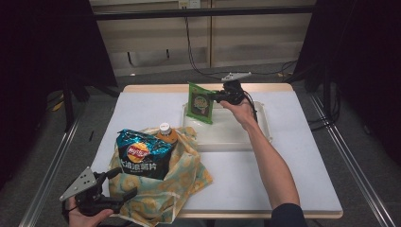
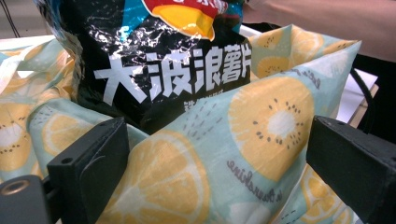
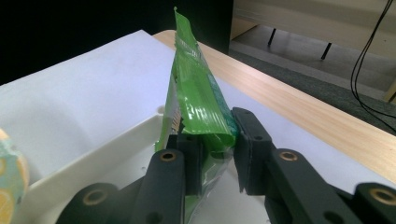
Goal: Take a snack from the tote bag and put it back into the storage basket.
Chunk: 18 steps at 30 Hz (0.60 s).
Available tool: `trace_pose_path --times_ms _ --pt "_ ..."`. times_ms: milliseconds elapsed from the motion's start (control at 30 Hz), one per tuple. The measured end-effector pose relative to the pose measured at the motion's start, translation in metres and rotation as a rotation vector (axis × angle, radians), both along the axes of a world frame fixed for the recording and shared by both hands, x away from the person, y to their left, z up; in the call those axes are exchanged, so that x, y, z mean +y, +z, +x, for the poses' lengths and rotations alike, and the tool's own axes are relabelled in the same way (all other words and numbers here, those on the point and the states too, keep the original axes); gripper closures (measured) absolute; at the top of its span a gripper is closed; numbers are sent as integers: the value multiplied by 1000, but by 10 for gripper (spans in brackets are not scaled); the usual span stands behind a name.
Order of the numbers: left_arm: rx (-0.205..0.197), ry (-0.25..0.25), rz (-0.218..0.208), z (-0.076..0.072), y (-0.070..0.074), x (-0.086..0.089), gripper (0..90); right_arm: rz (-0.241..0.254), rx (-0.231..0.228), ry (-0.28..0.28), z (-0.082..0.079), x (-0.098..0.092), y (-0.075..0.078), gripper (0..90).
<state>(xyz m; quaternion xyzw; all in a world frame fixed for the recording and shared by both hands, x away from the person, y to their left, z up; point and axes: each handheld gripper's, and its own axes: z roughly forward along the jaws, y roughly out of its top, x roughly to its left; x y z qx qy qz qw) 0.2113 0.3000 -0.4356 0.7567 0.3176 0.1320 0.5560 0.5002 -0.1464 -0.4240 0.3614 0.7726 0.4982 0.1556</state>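
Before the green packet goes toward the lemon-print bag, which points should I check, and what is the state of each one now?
1. Right gripper holds the green packet: ok, both jaws pinch its edge.
2. Packet is free of the white tray: cannot tell; its lower edge is close to the tray's rim.
3. Left gripper has the lemon-print bag: not ok, the jaws stand wide apart with the cloth between them, not pinched.
4. Room in the bag: cannot tell; the chip bag and the bottle already stand in it.
5. Path between tray and bag: ok, bare white table cover there.
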Motion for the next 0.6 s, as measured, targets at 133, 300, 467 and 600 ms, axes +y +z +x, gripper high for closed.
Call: trace_pose_path --times_ms 133,300,467,600 --pt "-6 -1 4 0 0 1 62 -16 -6 -20 3 1 -1 721" --pt "-6 -19 -7 0 0 0 61 -28 3 -72 7 5 -4 691" --pt "-3 -14 -2 0 0 0 62 -48 3 -84 10 5 -7 677" --pt "0 -6 -6 1 0 2 62 -30 0 -98 12 5 -10 676"
